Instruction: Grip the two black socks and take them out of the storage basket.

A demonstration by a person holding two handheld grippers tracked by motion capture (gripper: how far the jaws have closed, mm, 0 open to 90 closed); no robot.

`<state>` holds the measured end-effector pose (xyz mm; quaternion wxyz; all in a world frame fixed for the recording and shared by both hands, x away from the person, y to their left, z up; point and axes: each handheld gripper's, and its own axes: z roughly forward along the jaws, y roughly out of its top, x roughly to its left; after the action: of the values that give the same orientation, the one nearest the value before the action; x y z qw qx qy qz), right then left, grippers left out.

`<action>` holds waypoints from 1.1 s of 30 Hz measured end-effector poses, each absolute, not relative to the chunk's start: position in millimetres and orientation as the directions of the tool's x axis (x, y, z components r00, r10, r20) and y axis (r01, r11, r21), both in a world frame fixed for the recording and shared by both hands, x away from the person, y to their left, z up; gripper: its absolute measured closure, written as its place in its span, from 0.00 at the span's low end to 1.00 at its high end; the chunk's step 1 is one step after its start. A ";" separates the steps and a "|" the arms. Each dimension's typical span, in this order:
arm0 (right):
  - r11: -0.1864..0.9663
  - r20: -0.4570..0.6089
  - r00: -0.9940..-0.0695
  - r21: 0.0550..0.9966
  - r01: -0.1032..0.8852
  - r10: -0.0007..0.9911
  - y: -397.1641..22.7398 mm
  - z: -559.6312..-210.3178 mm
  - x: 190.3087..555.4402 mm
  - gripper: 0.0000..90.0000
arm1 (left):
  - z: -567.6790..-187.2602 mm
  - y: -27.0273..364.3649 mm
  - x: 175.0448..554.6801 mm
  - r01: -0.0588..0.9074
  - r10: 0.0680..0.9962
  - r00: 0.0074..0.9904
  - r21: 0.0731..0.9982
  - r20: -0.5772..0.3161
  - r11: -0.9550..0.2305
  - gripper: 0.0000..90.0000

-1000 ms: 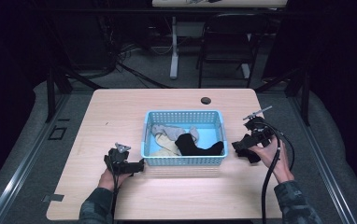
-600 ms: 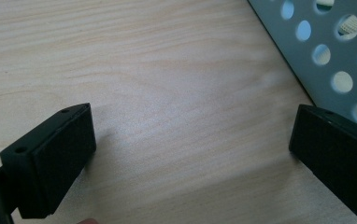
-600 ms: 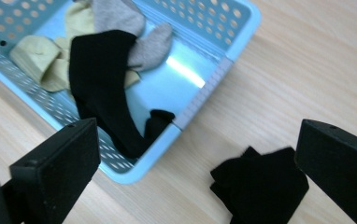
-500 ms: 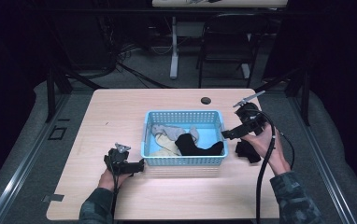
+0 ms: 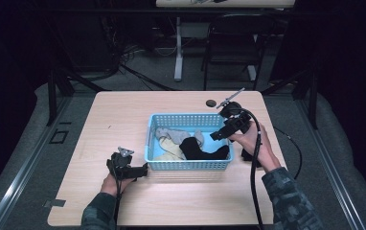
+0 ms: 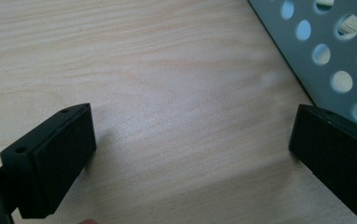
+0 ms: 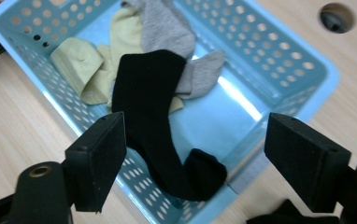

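Note:
A light blue basket (image 5: 188, 166) (image 7: 270, 46) stands mid-table and holds a black sock (image 5: 198, 147) (image 7: 153, 98), a grey sock (image 5: 171, 135) (image 7: 165, 25) and a pale yellow sock (image 5: 169, 152) (image 7: 81, 63). My right gripper (image 5: 218, 135) (image 7: 195, 154) hovers over the basket's right end, above the black sock. Its jaws have just been closing, stand apart, and nothing is pressed between them. My left gripper (image 5: 142, 170) (image 6: 190, 154) rests on the table by the basket's front left corner (image 6: 326, 56), jaws wide open over bare wood.
Another black sock (image 5: 248, 154) (image 7: 284, 214) lies on the table just right of the basket, beside the right hand. A small dark round fitting (image 5: 211, 102) (image 7: 337, 17) sits in the tabletop behind the basket. Chairs and table legs stand beyond the far edge.
My right gripper has risen from the table right of the basket and moved left over the basket's right end; the black sock there stayed on the table. The left hand has not moved.

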<state>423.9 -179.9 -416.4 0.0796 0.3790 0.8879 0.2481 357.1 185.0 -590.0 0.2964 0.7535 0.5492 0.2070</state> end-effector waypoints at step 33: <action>0.612 0.132 -0.635 0.175 0.771 0.761 -150.8 -499.3 440.1 0.71 | -590.1 184.9 356.9 0.704 0.950 0.312 0.675 -0.014 -0.222 0.01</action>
<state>440.1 -150.8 -499.3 -0.0222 0.4268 0.8976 0.1079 356.9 184.9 -590.1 0.2969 0.7536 0.5487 0.2070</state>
